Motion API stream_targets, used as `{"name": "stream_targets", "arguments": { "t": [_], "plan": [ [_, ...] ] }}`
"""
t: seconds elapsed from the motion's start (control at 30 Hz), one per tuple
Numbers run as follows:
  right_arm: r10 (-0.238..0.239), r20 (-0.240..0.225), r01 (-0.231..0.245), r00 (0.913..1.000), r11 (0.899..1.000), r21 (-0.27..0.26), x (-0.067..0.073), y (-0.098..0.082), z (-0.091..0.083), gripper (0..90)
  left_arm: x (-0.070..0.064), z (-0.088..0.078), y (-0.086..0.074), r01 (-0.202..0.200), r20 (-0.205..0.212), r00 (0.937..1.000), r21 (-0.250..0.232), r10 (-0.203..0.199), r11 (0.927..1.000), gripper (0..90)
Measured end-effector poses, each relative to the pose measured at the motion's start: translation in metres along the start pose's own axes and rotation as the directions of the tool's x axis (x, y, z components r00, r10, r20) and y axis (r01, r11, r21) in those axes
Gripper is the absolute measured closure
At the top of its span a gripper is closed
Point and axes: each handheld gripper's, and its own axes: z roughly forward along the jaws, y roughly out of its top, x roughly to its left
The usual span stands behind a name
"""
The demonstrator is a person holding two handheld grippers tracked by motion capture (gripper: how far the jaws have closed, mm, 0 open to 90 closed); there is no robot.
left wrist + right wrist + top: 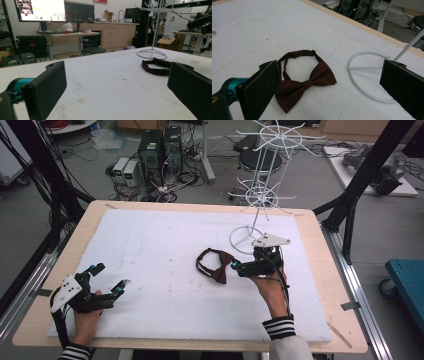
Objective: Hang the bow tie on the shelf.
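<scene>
Gaping right tool (329, 87) over bow tie (305, 82)

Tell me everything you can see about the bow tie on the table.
The bow tie is dark maroon, of a smooth fabric with a slight sheen. It has two flared wings, a narrow centre knot and a thin neck strap of the same colour, closed in a loop behind it. It lies flat on the white table cover, near the middle, beside the ring base of the white wire stand without touching it. The right claw is open and close beside it; nothing grips it.
</scene>
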Motion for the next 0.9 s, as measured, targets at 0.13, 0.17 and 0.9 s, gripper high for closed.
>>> {"name": "stream_targets", "arguments": {
  "t": [0.13,0.17,0.9],
  "plan": [
    [-0.008,-0.011,0.008,0.9999,1.000,0.022,0.000,0.002,0.005,1.9,0.000,0.000,0.000,0.000,0.000,1.0000,0.001,0.000,1.0000,2.7],
    [-0.004,-0.018,0.004,0.9998,1.000,0.027,0.000,0.002,0.006,1.9,0.000,0.000,0.000,0.000,0.000,1.0000,0.001,0.000,1.0000,2.7],
    [0.073,0.020,-0.075,0.9972,0.980,0.182,0.005,0.008,0.047,1.9,0.000,0.000,0.000,0.003,0.000,1.0000,-0.001,-0.003,1.0000,2.7]
  ]
}}
